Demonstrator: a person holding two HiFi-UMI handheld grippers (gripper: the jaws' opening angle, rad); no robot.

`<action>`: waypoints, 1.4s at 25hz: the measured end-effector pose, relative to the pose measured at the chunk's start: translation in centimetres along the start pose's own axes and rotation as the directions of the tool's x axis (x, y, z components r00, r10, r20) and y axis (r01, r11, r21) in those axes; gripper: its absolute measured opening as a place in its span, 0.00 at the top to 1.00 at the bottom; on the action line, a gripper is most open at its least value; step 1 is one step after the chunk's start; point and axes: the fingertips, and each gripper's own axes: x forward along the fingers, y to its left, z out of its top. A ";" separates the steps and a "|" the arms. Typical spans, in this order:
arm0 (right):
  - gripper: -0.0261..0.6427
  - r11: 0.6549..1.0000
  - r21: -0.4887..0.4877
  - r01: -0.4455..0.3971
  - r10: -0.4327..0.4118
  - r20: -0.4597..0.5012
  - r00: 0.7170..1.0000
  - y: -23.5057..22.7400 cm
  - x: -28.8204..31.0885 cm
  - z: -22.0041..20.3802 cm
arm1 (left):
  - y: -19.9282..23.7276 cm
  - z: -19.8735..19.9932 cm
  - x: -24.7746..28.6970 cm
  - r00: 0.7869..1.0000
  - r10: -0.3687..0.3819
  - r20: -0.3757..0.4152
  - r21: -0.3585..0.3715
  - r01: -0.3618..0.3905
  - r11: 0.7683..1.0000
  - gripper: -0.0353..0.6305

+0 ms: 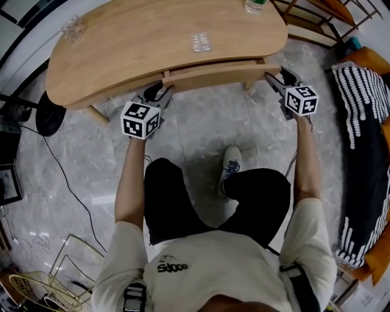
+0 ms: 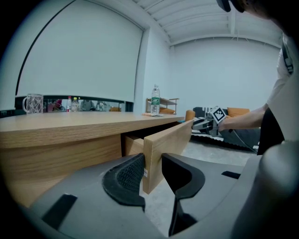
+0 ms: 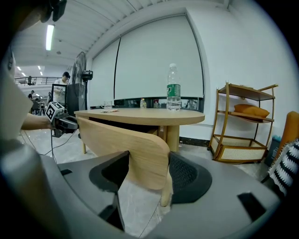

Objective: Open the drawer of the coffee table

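Drawer front (image 1: 213, 72) stands slightly out from under the coffee table's tabletop (image 1: 134, 49). I have the left gripper (image 1: 160, 91) clamped on its left end and the right gripper (image 1: 275, 78) clamped on its right end. A water bottle (image 1: 256, 5) and a glass mug (image 1: 73, 25) stand near the tabletop's far edges, well clear. Behind the drawer, a shoe (image 1: 231, 163) sits on open marble floor (image 1: 201, 122). I see a striped textile (image 1: 359, 116) off right and a fan base (image 1: 49, 117) off left.
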 end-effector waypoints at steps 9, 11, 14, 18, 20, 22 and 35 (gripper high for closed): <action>0.57 1.000 -0.002 0.009 -0.009 -0.015 1.000 1.5 -3.1 -1.2 | -2.7 -0.7 -2.0 0.999 -0.043 -0.002 -0.004 0.043 0.999 0.76; 0.57 1.000 -0.002 0.011 -0.011 -0.021 1.000 1.7 -3.7 -1.4 | -3.4 -0.9 -2.4 0.999 -0.053 -0.006 -0.006 0.053 0.999 0.76; 0.57 1.000 0.000 0.012 -0.012 -0.030 0.999 2.2 -4.5 -1.8 | -4.2 -1.3 -3.1 0.998 -0.060 -0.021 -0.002 0.060 0.998 0.76; 0.57 1.000 0.006 0.016 -0.016 -0.049 0.999 3.0 -5.8 -2.4 | -5.3 -1.7 -4.0 0.997 -0.069 -0.034 -0.003 0.068 0.998 0.76; 0.57 1.000 0.010 0.015 -0.015 -0.051 0.999 3.3 -6.3 -2.7 | -5.8 -1.9 -4.5 0.997 -0.071 -0.035 -0.006 0.071 0.997 0.77; 0.57 1.000 0.009 0.022 -0.021 -0.051 0.998 3.4 -7.2 -3.0 | -6.5 -1.9 -4.7 0.996 -0.081 -0.031 -0.004 0.081 0.997 0.77; 0.57 0.999 0.014 0.038 -0.037 -0.059 0.998 5.5 -10.7 -4.3 | -9.7 -3.0 -7.3 0.992 -0.113 -0.059 -0.006 0.113 0.994 0.77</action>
